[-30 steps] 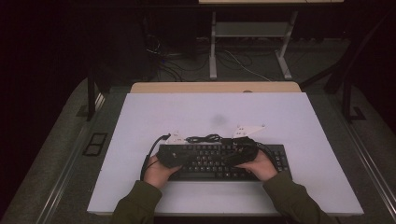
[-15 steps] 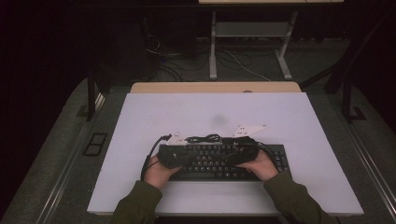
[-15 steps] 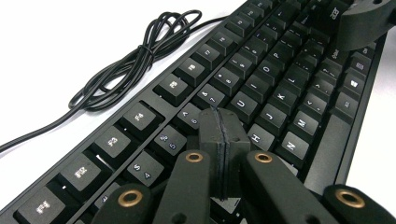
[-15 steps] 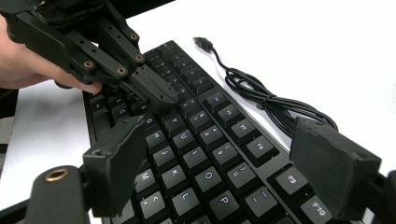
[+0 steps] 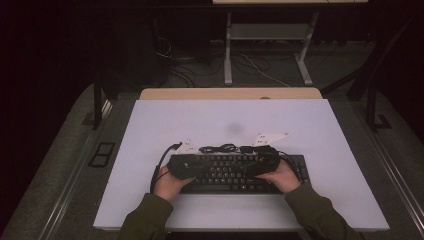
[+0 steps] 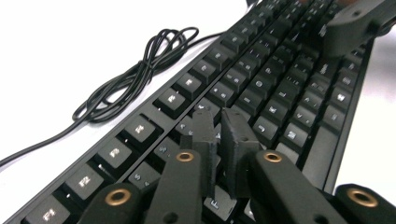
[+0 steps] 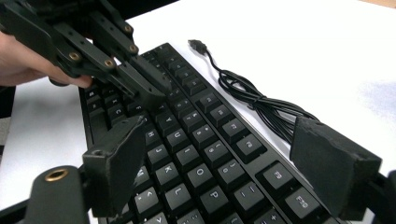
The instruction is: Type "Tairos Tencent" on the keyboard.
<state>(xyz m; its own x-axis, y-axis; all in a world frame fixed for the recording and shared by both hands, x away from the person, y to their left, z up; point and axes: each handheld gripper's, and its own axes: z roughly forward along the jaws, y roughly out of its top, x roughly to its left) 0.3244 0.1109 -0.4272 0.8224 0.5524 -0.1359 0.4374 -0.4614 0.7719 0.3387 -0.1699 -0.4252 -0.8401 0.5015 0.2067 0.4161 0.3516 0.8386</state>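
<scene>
A black keyboard point(image 5: 235, 172) lies across the near middle of the white table point(image 5: 300, 120). Its black cable point(image 5: 220, 148) lies coiled just behind it, with the USB plug point(image 7: 198, 45) free on the table. My left gripper point(image 6: 219, 123) hovers low over the keyboard's left keys, jaws shut with nothing between them. My right gripper point(image 7: 224, 158) hangs over the right half of the keys with its jaws wide open and only keys showing between the pads. In the high view, the left gripper point(image 5: 182, 167) and the right gripper point(image 5: 262, 162) sit over opposite halves of the keyboard.
A wooden desk edge point(image 5: 230, 93) borders the table's far side, and a metal frame point(image 5: 270, 30) with loose cables stands on the dark floor beyond. A floor socket point(image 5: 101, 154) lies left of the table. White table surface spreads behind and beside the keyboard.
</scene>
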